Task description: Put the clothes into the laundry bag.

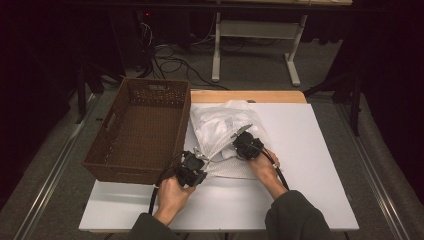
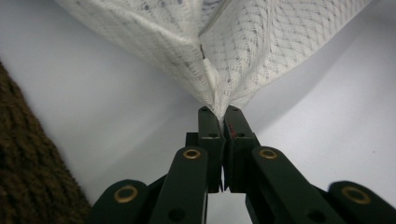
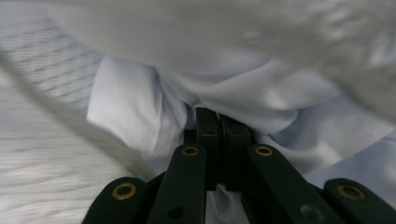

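1. A brown wicker basket [image 1: 140,127] sits at the left of the white counter [image 1: 310,165], its near corner just beside the left hand-held gripper [image 1: 199,161].
2. The left hand-held gripper [image 2: 219,112] has its jaws pressed together on a corner of the white mesh bag [image 2: 247,51], pinching the fabric by the seam so the mesh fans away from the tips.
3. The mesh bag [image 1: 225,135] lies on the counter between basket and centre, touching both tools, with pale blue cloth [image 3: 135,112] bunched inside it.
4. The right hand-held gripper [image 1: 243,138] is pushed into the bag from the near side; its jaws [image 3: 219,114] are closed on a fold of the pale blue cloth.
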`<act>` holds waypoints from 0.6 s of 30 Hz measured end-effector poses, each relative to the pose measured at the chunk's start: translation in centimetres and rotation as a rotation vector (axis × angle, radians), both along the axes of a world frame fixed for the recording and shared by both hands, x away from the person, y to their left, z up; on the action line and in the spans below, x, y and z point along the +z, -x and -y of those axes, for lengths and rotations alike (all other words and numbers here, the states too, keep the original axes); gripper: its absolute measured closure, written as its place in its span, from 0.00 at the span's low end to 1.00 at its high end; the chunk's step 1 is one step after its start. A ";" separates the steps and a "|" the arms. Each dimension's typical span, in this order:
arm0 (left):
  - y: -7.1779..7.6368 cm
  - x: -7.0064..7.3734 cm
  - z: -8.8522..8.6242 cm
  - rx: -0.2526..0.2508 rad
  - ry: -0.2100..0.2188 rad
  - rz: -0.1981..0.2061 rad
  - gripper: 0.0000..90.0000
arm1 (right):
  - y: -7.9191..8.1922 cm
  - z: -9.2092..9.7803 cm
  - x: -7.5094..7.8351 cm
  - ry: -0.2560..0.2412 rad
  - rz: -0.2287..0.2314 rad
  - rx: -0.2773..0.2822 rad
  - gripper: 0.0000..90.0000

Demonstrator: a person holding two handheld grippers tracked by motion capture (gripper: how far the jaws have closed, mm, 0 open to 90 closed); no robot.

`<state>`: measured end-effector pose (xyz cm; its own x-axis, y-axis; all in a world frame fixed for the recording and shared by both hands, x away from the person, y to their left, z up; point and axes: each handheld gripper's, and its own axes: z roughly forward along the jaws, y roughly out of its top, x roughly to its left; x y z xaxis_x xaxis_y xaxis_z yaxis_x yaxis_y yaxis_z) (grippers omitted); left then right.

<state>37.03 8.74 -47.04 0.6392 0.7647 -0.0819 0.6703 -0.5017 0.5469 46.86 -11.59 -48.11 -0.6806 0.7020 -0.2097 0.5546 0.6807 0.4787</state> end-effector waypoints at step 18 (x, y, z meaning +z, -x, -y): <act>-0.3 -1.0 -0.3 0.012 -0.014 -0.027 0.96 | 4.6 3.3 2.6 -0.084 0.041 0.051 0.72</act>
